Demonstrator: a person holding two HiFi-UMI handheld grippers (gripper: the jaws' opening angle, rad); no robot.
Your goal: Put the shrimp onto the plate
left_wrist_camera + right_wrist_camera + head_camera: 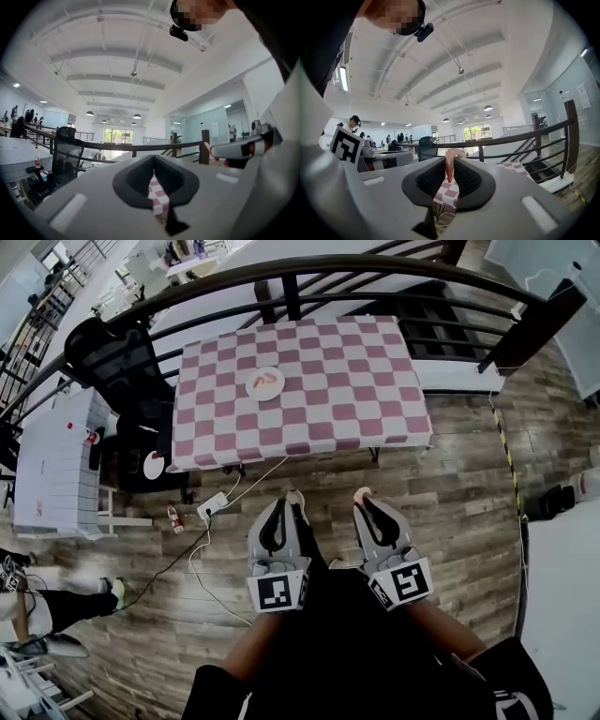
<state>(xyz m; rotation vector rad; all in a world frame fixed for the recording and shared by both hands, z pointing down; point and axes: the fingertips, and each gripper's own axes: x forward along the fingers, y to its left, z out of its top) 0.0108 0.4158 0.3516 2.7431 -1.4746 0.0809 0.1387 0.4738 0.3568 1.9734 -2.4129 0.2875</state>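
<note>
My location: open-plan office mezzanine. Curved dark metal railing, black mesh office chair, grey-brown wood-plank floor, round pendant ceiling lamps, glass partition walls.

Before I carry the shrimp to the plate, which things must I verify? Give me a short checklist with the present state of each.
1. Shrimp clamped between the right gripper jaws: ok.
2. Left gripper shut and empty: ok.
3. Plate in sight on the checkered table: ok.
4. Free room on the plate: ok; one red piece lies on it, with bare rim around.
5. Right gripper above the plate: not ok; it hangs over the floor, short of the table.
6. Grip firm enough: cannot tell.
</note>
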